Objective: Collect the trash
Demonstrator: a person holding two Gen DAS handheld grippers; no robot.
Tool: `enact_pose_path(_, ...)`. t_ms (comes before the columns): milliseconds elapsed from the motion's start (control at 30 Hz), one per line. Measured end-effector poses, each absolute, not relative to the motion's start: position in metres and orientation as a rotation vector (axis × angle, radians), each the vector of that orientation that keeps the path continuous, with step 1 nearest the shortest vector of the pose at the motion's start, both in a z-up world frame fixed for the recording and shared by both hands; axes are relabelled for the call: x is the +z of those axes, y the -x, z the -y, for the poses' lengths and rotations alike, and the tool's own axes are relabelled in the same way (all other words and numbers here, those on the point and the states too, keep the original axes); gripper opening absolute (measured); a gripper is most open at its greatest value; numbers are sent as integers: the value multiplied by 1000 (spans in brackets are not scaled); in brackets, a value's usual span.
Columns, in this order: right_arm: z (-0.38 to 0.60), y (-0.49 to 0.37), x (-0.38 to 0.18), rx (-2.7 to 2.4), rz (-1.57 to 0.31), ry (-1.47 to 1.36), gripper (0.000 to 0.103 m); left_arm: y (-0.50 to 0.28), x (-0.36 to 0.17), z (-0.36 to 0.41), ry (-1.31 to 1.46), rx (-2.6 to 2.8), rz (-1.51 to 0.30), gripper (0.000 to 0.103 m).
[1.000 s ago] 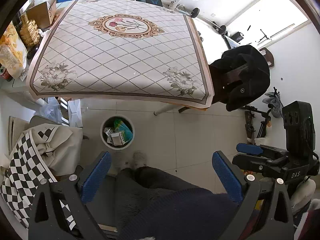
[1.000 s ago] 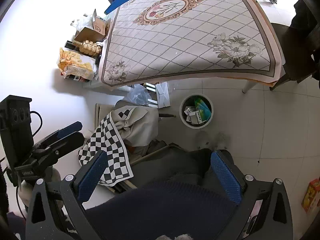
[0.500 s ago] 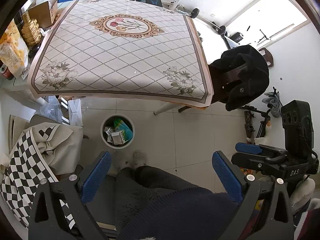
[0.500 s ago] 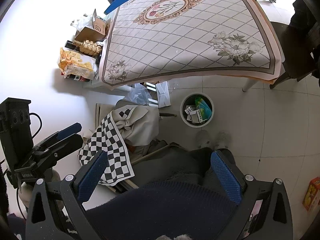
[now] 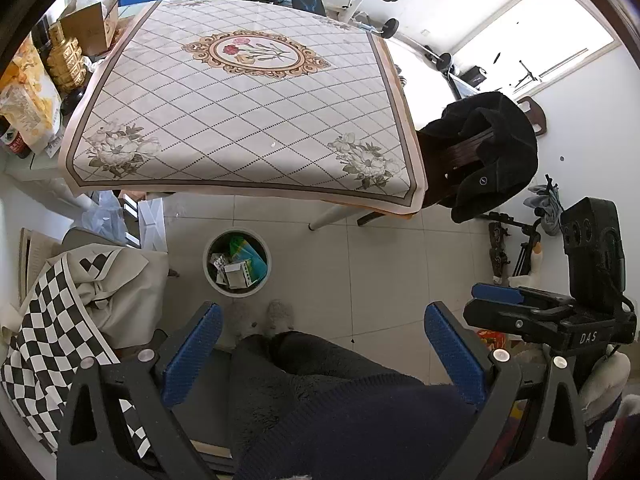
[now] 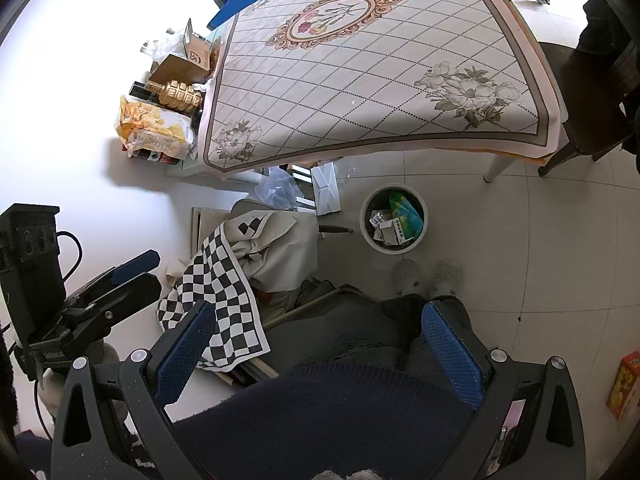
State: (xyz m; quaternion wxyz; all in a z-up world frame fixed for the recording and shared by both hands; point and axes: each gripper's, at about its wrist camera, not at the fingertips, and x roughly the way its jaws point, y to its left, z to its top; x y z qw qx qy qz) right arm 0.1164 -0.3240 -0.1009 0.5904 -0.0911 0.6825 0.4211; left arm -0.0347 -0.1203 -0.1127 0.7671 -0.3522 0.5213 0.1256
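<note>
Bin [image 5: 237, 261] sat on floor just past table [image 5: 240, 120] edge, already holding trash, w/ tabletop bare. Left gripper [image 5: 320, 354] & right gripper [image 6: 316, 350] hung wide, empty, over lap; collecting prob. done.

"DAS" in white on the black right claw [image 5: 456, 350], no other text legible

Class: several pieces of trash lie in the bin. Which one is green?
The green packet at the trash bin's back right; the other scraps are white or grey paper and card.
</note>
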Motion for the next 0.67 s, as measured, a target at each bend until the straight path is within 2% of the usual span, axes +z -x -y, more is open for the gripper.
enact_pose_path(667,320,-104,-100,969,-1592,198,103,40,-109,115,772,272,-1127,103)
